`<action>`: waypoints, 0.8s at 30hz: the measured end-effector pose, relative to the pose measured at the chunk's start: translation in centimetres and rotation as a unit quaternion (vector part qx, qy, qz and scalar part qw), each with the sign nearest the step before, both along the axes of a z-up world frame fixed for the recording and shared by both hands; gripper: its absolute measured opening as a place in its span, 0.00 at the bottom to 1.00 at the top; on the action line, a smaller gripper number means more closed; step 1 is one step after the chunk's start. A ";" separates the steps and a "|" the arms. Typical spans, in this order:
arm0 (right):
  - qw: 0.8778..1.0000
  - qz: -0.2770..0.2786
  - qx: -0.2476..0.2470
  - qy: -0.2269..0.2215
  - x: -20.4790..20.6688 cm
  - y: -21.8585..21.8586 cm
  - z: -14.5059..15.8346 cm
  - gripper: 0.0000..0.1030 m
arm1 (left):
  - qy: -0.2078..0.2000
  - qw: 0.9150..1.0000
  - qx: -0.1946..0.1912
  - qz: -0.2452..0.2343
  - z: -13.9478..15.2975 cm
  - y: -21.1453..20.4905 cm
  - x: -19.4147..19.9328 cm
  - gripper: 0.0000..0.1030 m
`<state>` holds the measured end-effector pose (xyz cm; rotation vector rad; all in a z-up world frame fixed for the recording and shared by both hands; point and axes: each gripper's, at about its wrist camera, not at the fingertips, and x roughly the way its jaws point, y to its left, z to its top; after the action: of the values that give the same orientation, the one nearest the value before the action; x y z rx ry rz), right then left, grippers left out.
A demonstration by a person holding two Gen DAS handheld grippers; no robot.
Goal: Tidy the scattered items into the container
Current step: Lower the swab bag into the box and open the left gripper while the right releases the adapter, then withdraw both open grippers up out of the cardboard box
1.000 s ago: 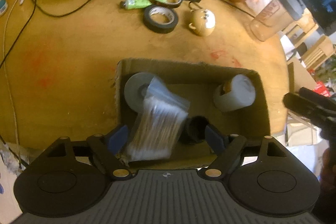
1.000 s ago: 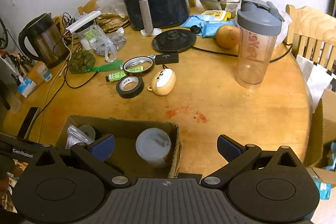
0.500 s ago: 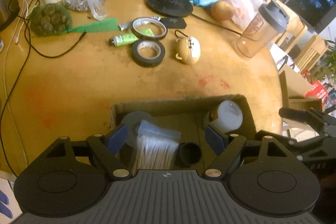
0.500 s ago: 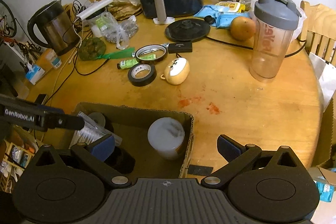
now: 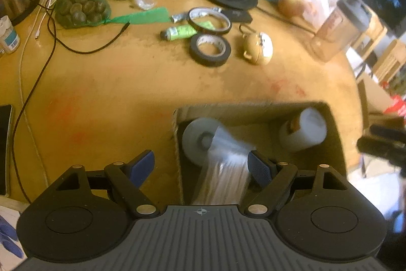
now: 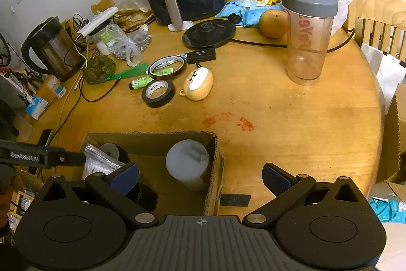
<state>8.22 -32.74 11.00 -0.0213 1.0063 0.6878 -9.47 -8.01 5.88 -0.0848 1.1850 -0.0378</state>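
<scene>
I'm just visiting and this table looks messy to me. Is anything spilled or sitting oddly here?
Yes. Reddish smears stain the bare wood just beyond the box, like a dried spill. In the box, the white bottle lies on its side, and the bag of cotton swabs leans across a grey roll rather than lying flat.

- One brown cardboard box, at six o'clock on the table.
- Three items inside: one grey tape roll, one clear bag of cotton swabs, one white plastic jar.
- Two rings of tape at eleven o'clock: one black roll, one thin amber-edged ring.
- One green tube.
- One beige dog-faced case.
</scene>
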 end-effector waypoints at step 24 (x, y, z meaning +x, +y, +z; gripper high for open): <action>0.999 0.005 -0.036 -0.022 1.9 -0.2 0.4 1.00 | 0.029 0.998 -0.019 0.060 -1.7 2.4 -2.6 0.79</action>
<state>10.11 -32.93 11.37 -0.1037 0.9893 0.6564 -12.04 -5.64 4.19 -0.1918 1.2351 0.0482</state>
